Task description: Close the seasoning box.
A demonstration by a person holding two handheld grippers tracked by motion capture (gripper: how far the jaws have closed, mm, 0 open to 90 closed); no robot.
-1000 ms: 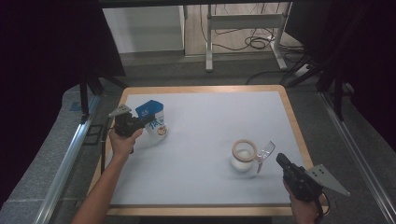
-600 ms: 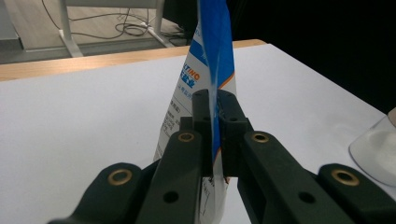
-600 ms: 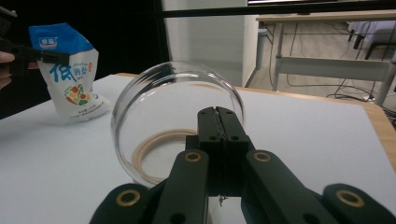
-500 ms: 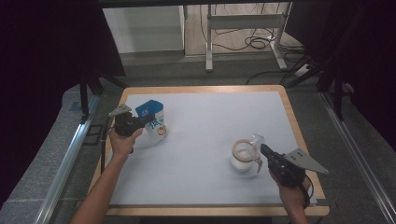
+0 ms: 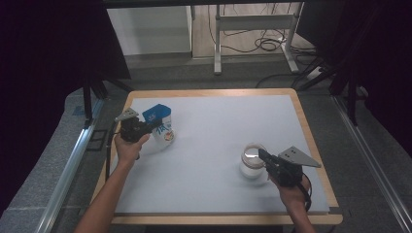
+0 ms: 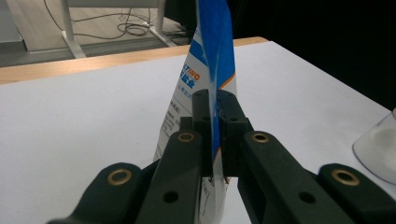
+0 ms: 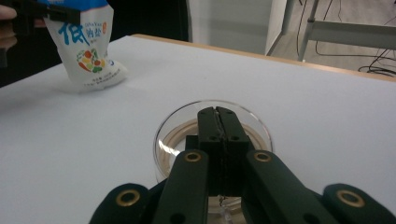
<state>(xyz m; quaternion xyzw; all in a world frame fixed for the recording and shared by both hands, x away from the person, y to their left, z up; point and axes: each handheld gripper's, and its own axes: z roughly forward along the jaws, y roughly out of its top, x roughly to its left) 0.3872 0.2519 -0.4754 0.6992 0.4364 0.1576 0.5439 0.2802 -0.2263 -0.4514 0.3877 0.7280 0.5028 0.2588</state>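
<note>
A blue-and-white bag (image 5: 163, 130) stands on the white table top (image 5: 218, 121) at the left, its blue top tilted. My left gripper (image 5: 154, 124) is shut on the bag's top edge; in the left gripper view the blue film (image 6: 212, 56) runs between the pressed jaws of the left gripper (image 6: 214, 100). A clear glass jar (image 5: 250, 167) stands at the right front. My right gripper (image 5: 261, 153) is shut with nothing seen between its jaws, and they reach over the jar's near rim. In the right gripper view the right gripper (image 7: 217, 112) lies across the jar's mouth (image 7: 170, 133), with the bag (image 7: 88, 51) far left.
A wooden frame (image 5: 311, 141) edges the table. Beyond the far edge stand metal table legs (image 5: 217, 39) and cables on the floor. Dark curtains hang on both sides. The clear jar (image 6: 378, 149) shows at the right edge of the left gripper view.
My right gripper has moved left and forward from the table's right front corner until its shut jaws lie over the jar's rim. The left gripper and the bag have stayed put.
</note>
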